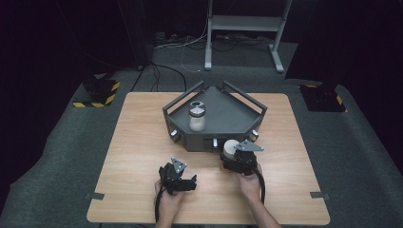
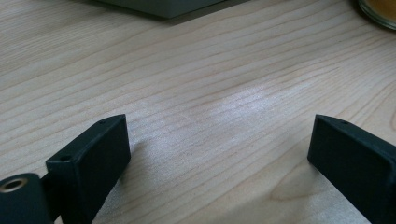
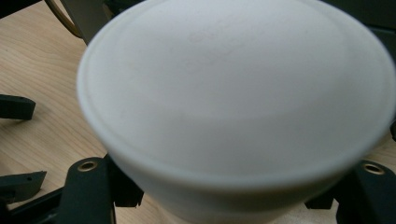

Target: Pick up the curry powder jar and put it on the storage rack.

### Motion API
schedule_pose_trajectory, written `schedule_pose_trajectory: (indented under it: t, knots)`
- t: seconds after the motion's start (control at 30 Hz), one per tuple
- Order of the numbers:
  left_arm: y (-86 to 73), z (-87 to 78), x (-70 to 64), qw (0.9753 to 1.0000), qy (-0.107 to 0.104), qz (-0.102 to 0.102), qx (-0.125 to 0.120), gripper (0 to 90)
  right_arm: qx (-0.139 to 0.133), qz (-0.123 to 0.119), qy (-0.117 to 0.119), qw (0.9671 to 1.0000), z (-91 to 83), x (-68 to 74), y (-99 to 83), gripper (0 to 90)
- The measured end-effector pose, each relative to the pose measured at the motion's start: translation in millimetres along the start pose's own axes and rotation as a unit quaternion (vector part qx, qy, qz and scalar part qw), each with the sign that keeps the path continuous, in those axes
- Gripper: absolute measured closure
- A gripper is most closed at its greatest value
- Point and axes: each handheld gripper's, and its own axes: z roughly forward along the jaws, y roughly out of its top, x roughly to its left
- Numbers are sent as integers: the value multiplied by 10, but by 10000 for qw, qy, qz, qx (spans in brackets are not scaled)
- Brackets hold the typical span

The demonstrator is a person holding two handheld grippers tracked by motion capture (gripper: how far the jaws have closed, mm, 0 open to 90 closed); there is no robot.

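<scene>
My right gripper (image 1: 232,156) is shut on a white round container (image 1: 229,147), just in front of the dark grey tray (image 1: 223,111). In the right gripper view the white container (image 3: 233,93) sits between the jaws, hiding their tips. Inside the tray stands a glass jar (image 1: 197,117) with pale contents and a metal lid. My left gripper (image 1: 189,183) lies low over the table's front, open, with bare wood between its jaws (image 2: 219,129). A glass rim with an amber tint (image 2: 380,11) shows at the top right corner of that view.
The wooden table (image 1: 138,142) has bare wood to the left and right of the tray. The tray's base (image 2: 159,5) lies ahead of the left gripper. The left gripper's jaws (image 3: 16,107) are at the left of the right gripper view. A metal stand (image 1: 242,28) is on the floor behind.
</scene>
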Motion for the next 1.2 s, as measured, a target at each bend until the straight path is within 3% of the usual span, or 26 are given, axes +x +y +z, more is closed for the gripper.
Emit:
schedule_pose_trajectory:
  t: [1.0,1.2]
  knots:
    - [-1,-1,1,10000,-4,4,-2,60,-128,-161,-45,9998,-13,26,-47,339]
    - [-1,-1,1,10000,-4,3,-2,61,-167,-102,1,9998,-31,-16,-52,343]
